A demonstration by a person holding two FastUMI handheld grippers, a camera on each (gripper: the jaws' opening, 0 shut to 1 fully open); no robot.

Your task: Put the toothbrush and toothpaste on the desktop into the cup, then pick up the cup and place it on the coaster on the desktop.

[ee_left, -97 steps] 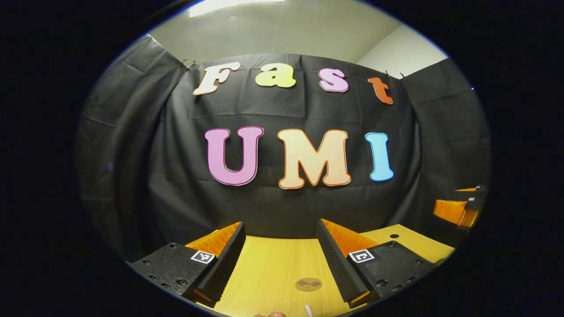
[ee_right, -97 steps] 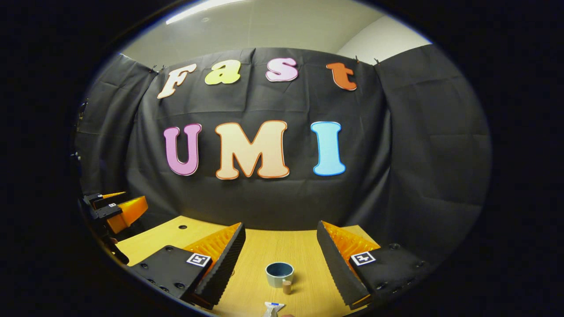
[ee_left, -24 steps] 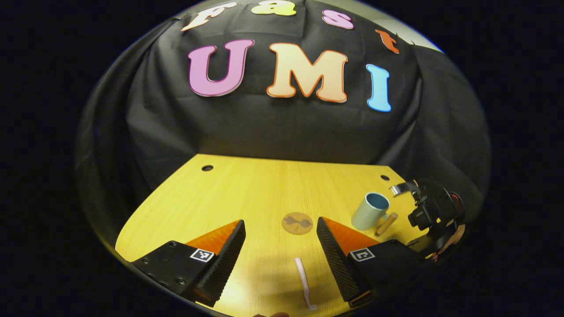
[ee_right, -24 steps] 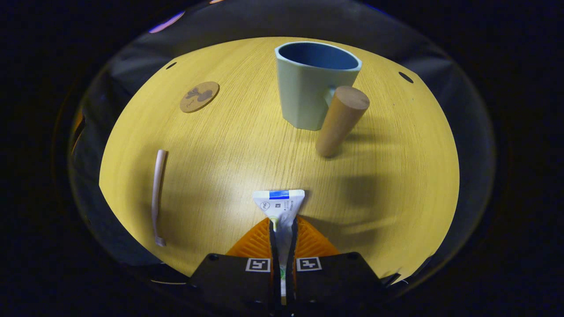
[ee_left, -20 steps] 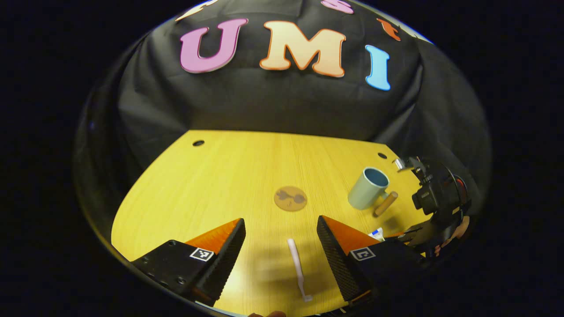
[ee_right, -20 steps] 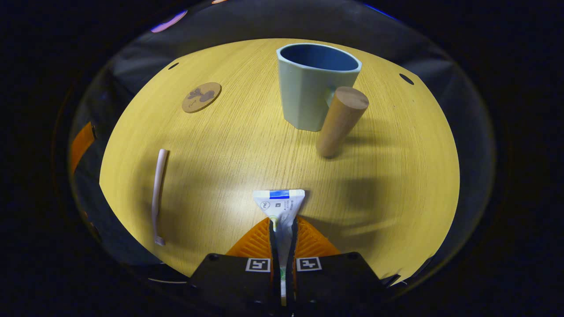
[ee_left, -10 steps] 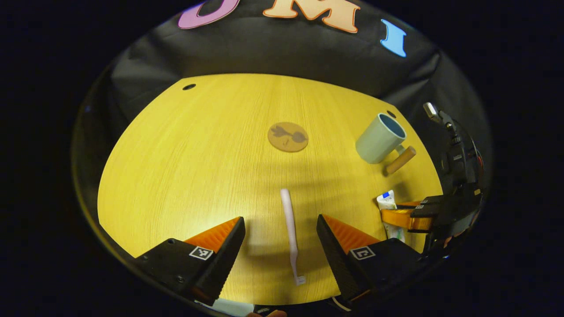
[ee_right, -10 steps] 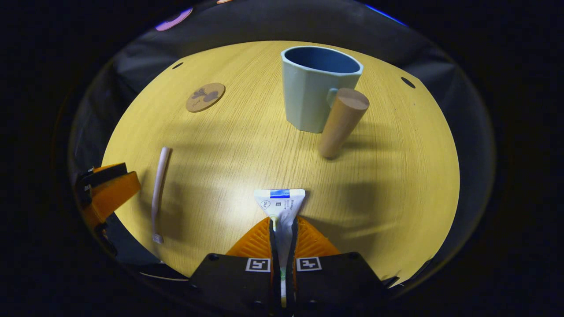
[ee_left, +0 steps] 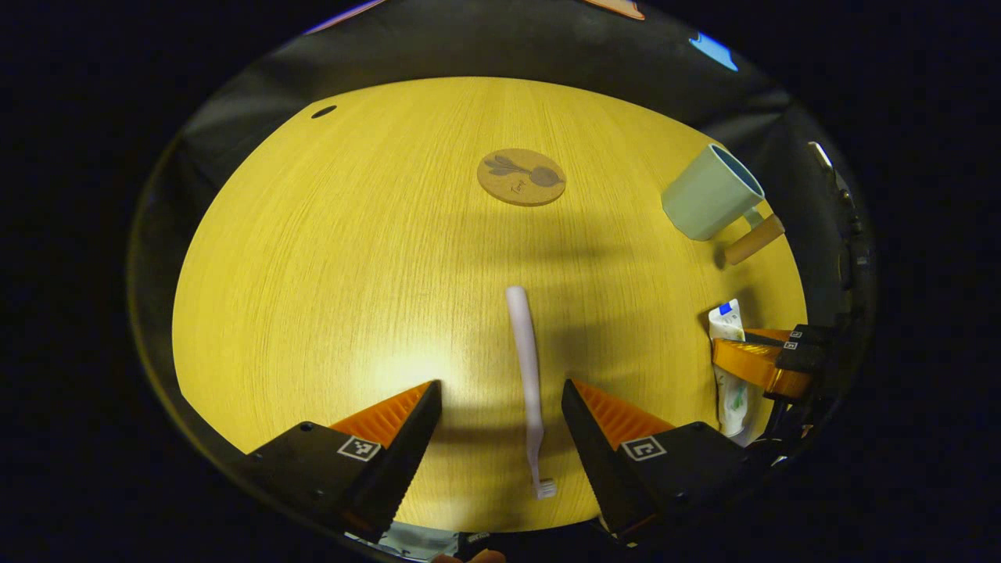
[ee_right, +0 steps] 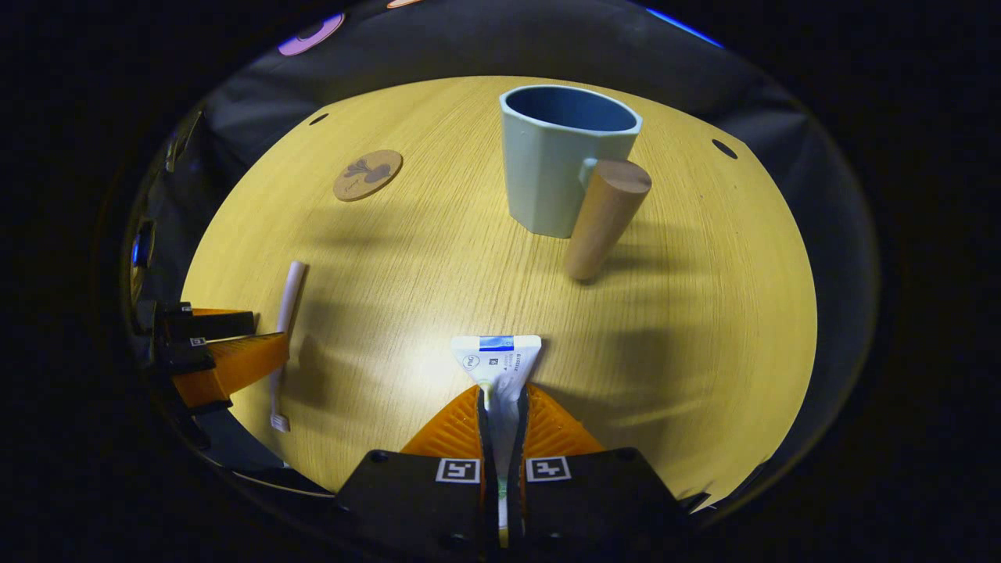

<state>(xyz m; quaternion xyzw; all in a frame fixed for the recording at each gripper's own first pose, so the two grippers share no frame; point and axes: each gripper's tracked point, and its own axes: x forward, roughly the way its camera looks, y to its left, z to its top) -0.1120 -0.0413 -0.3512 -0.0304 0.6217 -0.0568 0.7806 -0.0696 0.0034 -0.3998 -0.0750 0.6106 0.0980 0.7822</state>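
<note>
A pale pink toothbrush [ee_left: 525, 367] lies flat on the yellow desktop [ee_left: 352, 258], its bristle end nearest me, between the fingers of my open left gripper [ee_left: 500, 414]. The white toothpaste tube [ee_right: 499, 363] is pinched between the fingers of my right gripper [ee_right: 500, 410], its crimped end pointing toward the cup. The pale green cup [ee_right: 559, 160] with a wooden handle [ee_right: 604, 219] stands upright ahead of it. The round cork coaster [ee_left: 521, 177] lies farther back. In the left gripper view the cup [ee_left: 708, 202], the tube [ee_left: 727, 367] and the right gripper [ee_left: 762, 363] sit at the right.
Black cloth walls close off the back of the desk. Two small cable holes [ee_right: 723, 148] [ee_right: 317, 119] mark its far corners. In the right gripper view the left gripper [ee_right: 215, 356] sits at the left beside the toothbrush [ee_right: 285, 328]. The desk's near edge runs just under both grippers.
My left gripper has tilted down and moved forward, so the toothbrush now lies between its fingers. The right gripper stays shut on the toothpaste, hardly moved.
</note>
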